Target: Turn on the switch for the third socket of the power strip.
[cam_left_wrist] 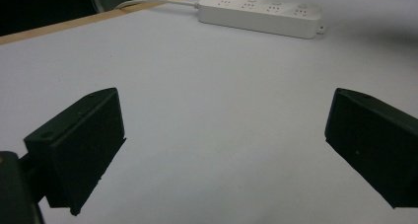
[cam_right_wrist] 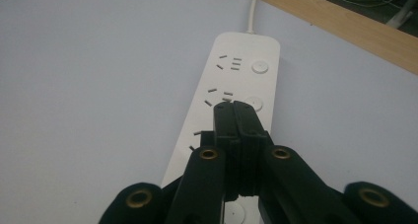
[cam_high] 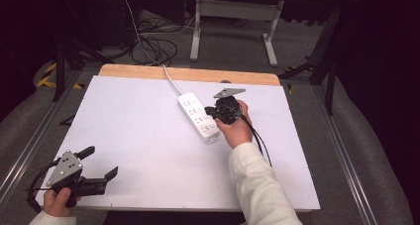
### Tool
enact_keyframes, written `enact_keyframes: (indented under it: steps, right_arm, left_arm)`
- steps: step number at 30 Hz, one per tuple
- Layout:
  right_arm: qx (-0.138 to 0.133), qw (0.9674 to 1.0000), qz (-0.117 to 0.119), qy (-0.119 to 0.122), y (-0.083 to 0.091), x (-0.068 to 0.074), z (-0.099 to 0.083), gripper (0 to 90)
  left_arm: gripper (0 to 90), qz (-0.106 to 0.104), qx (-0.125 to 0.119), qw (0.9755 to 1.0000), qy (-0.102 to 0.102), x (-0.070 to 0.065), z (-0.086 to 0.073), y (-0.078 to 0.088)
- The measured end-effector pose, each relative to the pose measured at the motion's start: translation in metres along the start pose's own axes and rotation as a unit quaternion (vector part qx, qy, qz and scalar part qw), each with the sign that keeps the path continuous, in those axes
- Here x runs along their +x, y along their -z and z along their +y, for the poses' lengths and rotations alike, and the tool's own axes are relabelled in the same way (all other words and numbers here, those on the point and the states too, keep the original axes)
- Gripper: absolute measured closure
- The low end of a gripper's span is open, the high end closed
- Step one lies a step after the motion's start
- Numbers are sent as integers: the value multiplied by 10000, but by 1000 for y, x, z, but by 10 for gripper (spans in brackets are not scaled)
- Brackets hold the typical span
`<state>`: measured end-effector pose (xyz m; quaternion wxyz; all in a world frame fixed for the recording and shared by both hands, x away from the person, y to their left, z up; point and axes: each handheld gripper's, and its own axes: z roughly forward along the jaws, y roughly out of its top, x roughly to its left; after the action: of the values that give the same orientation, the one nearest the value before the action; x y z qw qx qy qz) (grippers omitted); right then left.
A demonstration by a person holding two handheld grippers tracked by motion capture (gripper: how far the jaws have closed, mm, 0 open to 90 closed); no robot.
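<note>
Spanning most of the high view, the white tabletop (cam_high: 148,136) is carrying just one object, a white power strip (cam_high: 198,117) lying flat near its far middle, with its white cord (cam_high: 172,81) running off over the wooden far edge. The strip is probably lying there so that its sockets and round switch buttons are facing up within reach of the right hand.

The person's right hand (cam_high: 236,131) is holding the right gripper (cam_high: 213,111) over the strip from its right side. In the right gripper view its jaws are pressed together with nothing between them, forming a single blunt tip. That tip is hovering over, or perhaps touching, the strip's top face just beside the second round button (cam_right_wrist: 255,103) from the cord end; contact cannot be told. Jaws closed like this are suggesting a poke at a switch rather than a grasp, though that is only a judgement.

The left gripper (cam_high: 99,166), in the left hand (cam_high: 57,201) at the near left corner, is pointing across the tabletop with its jaws spread wide and empty. The strip is lying well apart from it, far ahead, as the left gripper view is showing.
</note>
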<state>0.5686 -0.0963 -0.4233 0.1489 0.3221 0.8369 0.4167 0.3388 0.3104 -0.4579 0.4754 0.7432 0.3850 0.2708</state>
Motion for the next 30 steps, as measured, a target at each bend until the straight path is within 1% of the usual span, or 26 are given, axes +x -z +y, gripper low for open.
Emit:
enact_keyframes:
  steps: [10,11,16,26,30]
  right_arm:
    - [52,9999,-75,-129,-16,-5,-5,900]
    - [64,9997,-88,-200,-20,-6,-6,900]
    - [112,9995,-105,-259,-27,-9,-8,900]
    - [225,9993,-178,-256,-32,-9,-10,900]
    - [323,9990,-195,-233,-33,-8,-11,900]
  left_arm:
    - [21,-16,-20,10000,16,0,0,-1]
    - [21,-22,-23,10000,16,0,0,-1]
    - [21,-34,-14,10000,11,0,0,-1]
    - [21,-39,-21,10000,16,0,0,-1]
    - [21,-35,-13,10000,-2,0,0,-1]
